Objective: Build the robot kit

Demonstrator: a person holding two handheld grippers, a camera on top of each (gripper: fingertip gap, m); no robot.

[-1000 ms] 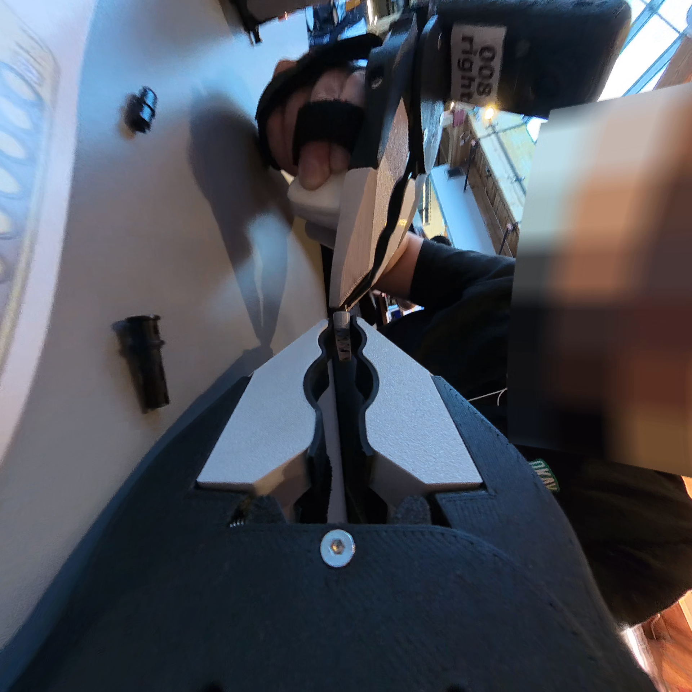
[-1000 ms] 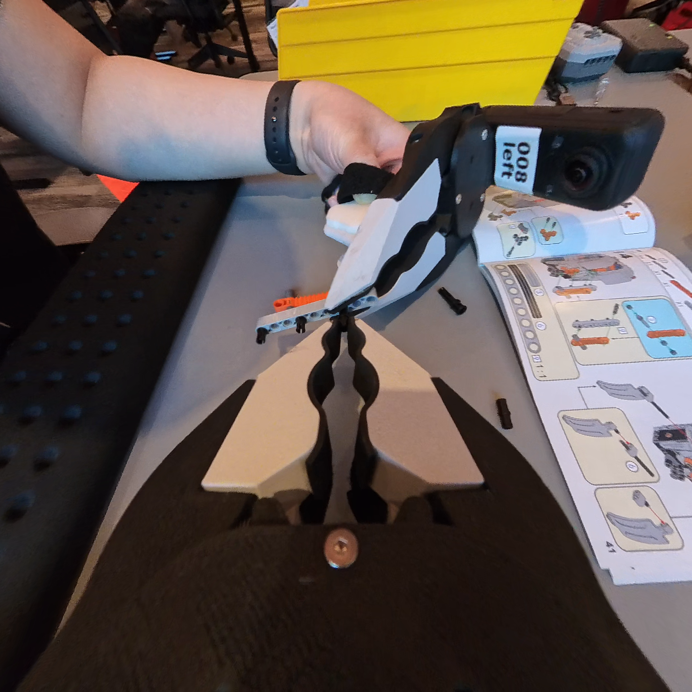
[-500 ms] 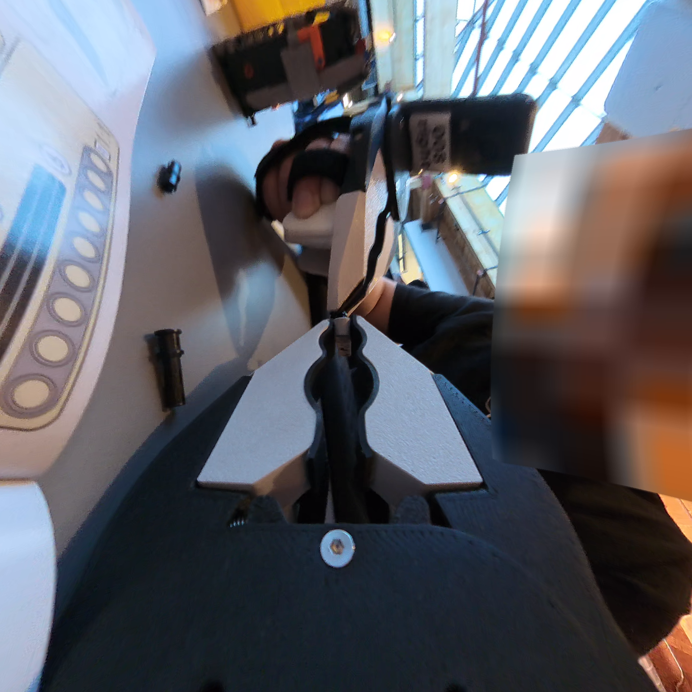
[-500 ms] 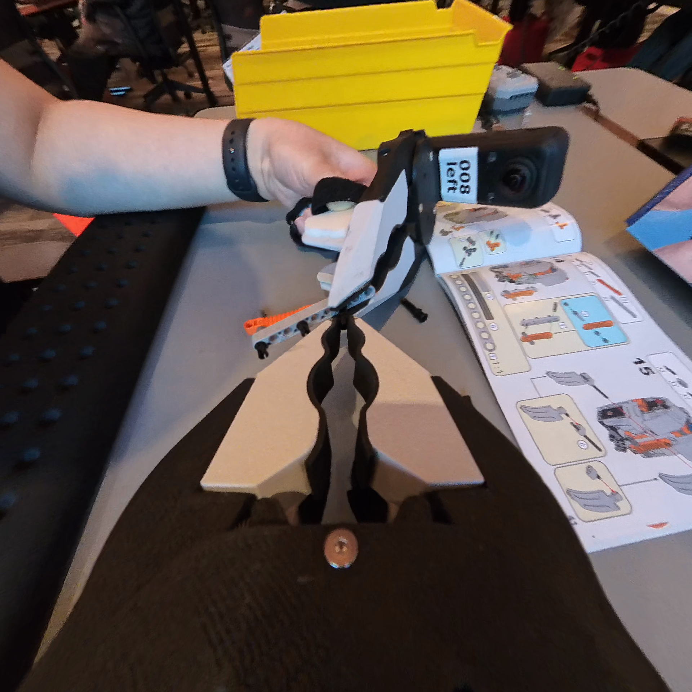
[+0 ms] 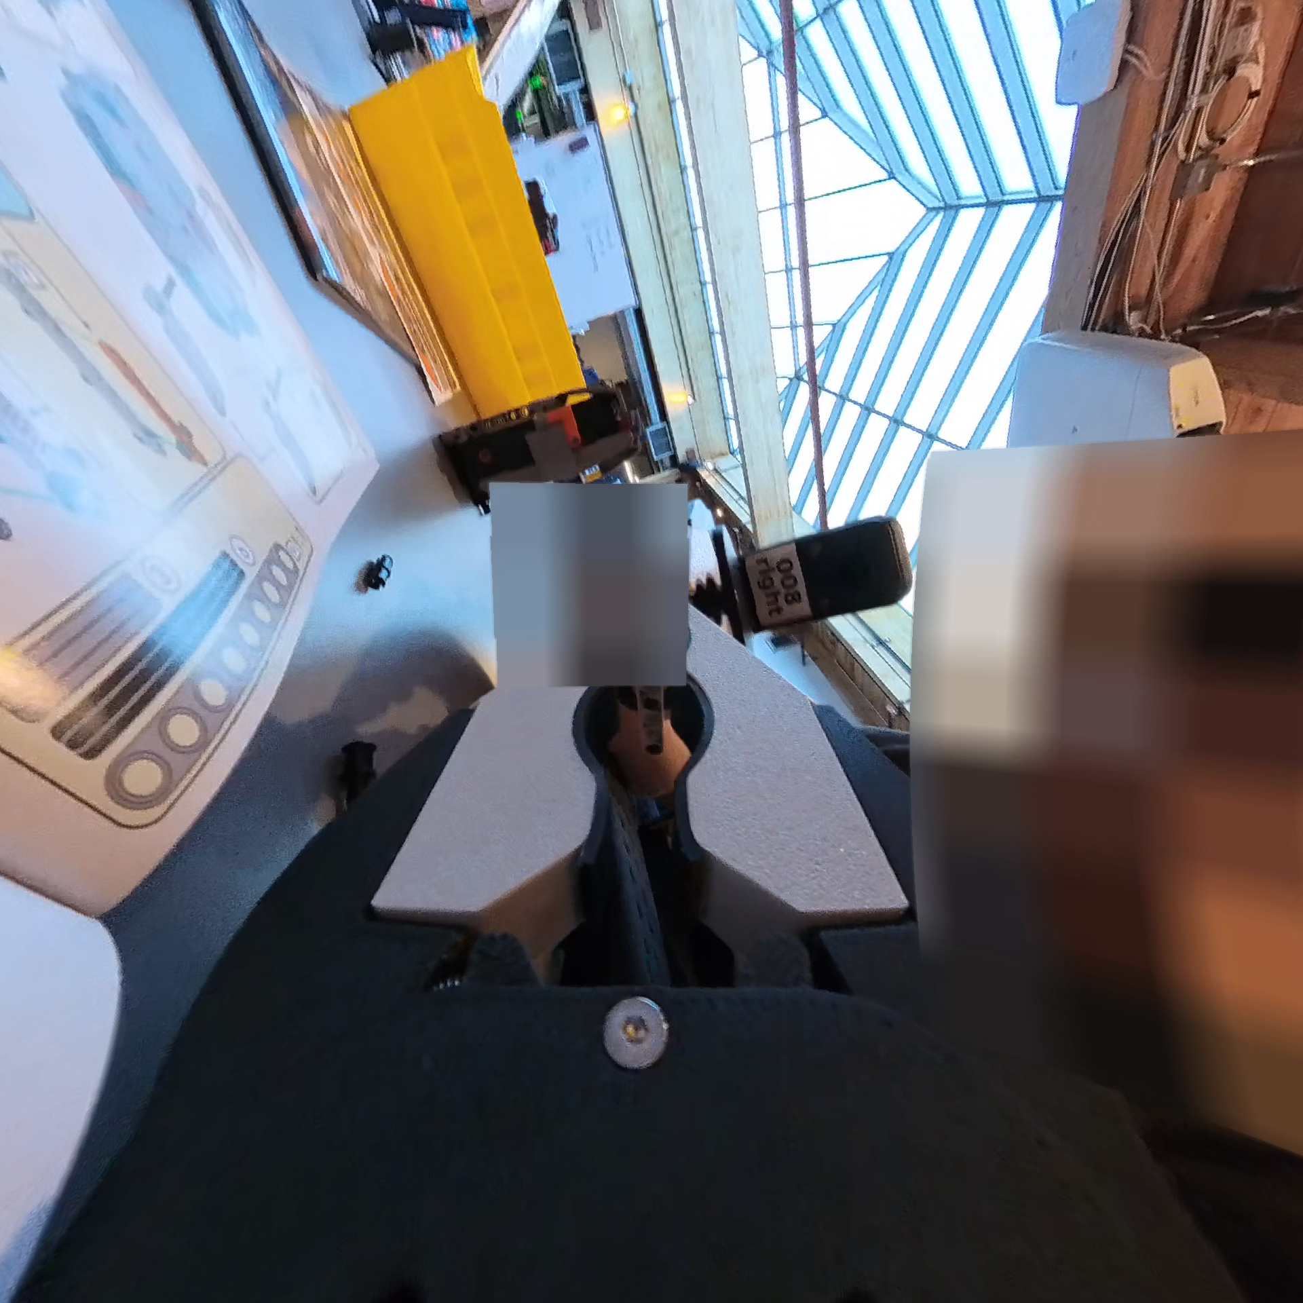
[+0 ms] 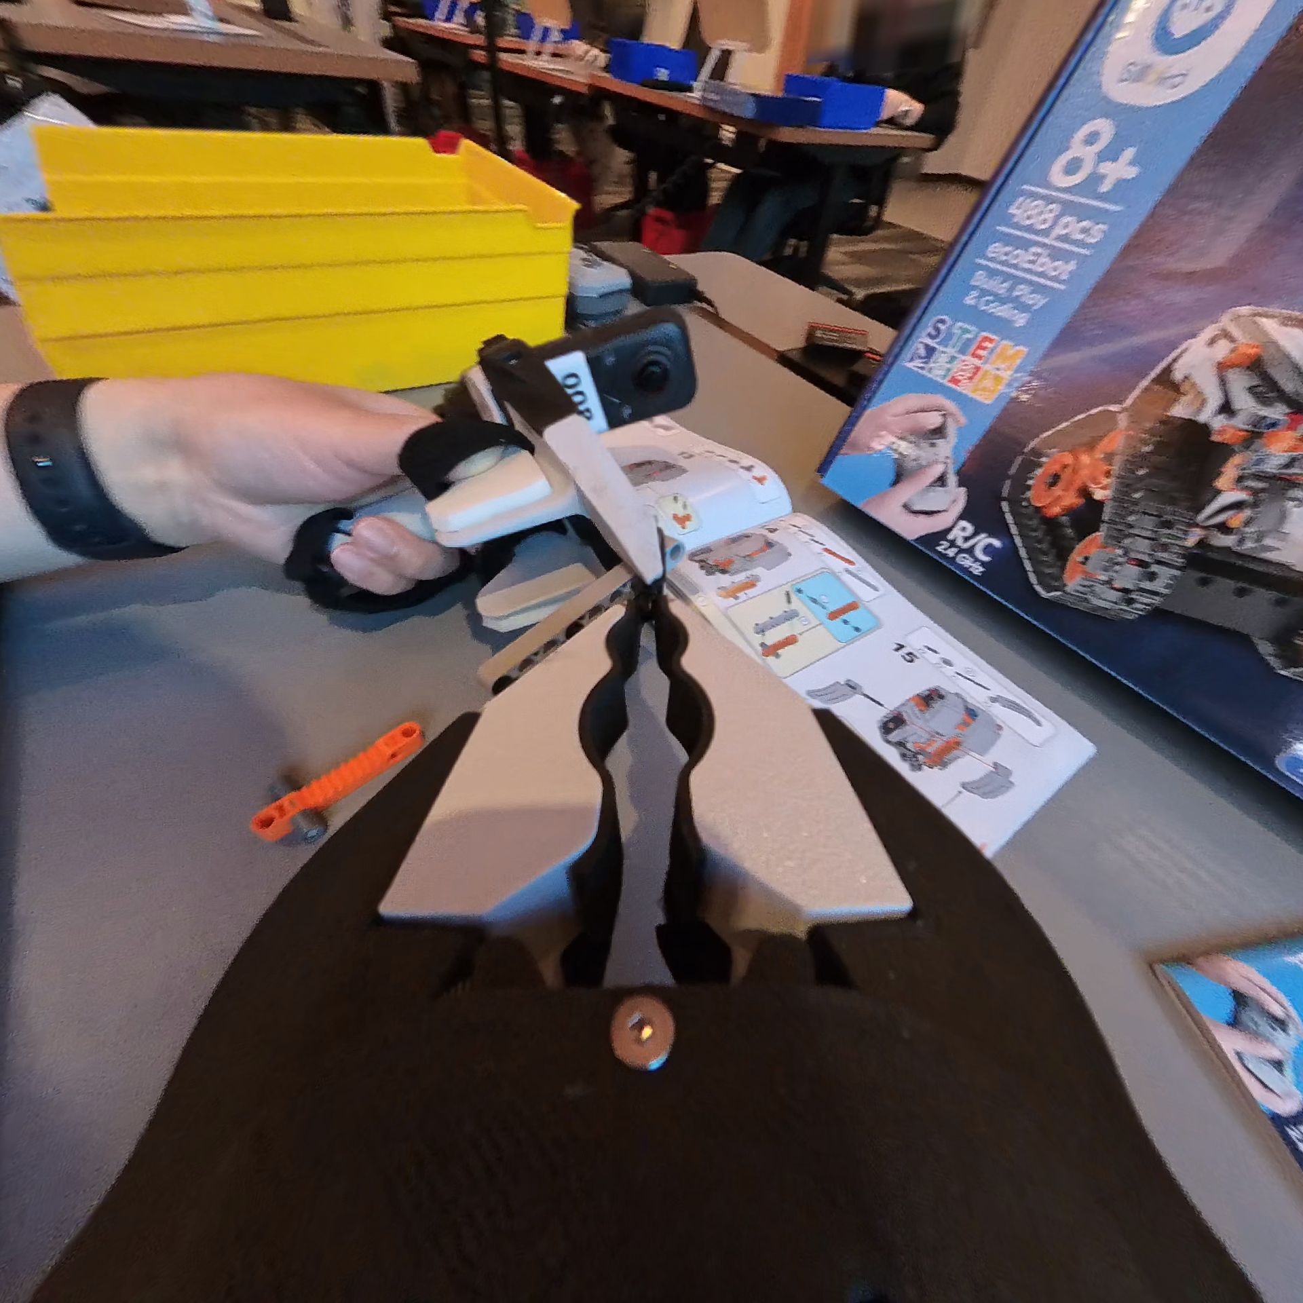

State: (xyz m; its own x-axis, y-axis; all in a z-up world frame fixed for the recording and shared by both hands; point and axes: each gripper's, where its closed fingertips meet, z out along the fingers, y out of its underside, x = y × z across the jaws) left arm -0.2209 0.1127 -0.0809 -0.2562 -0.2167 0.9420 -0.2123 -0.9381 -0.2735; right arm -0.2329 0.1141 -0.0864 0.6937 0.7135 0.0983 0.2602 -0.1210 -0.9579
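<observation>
The right gripper (image 6: 645,599) points forward over the grey desk (image 6: 141,705), its fingers (image 6: 493,811) drawn together at the tips, where they meet the grey perforated beam (image 6: 557,627). What sits between the very tips is too small to make out. The beam slants down to the left from that point, clear of the desk.

The left gripper (image 6: 652,564) comes in from the left, held by a person's hand (image 6: 247,472) with a black wristband (image 6: 53,465); the index finger is through a black loop on the white handle. It is tilted sharply, with its camera uppermost, and its fingers (image 6: 599,486) come down onto the upper end of the same beam, closed on it. In the left wrist view a mosaic patch hides those fingertips, but the beam (image 5: 638,909) runs back between the fingers (image 5: 508,797), which stand close on either side.

On the desk to the left lies an orange toothed beam (image 6: 338,779) with a small grey piece at its near end. To the right an open instruction booklet (image 6: 881,670) lies flat, just beyond the gripper tips. Two small black pins (image 5: 375,572) lie on the desk beside the booklet in the left wrist view.

Farther right a large toy box (image 6: 1128,352) stands tilted. At the back left sits a yellow bin (image 6: 296,261); its contents cannot be seen.
</observation>
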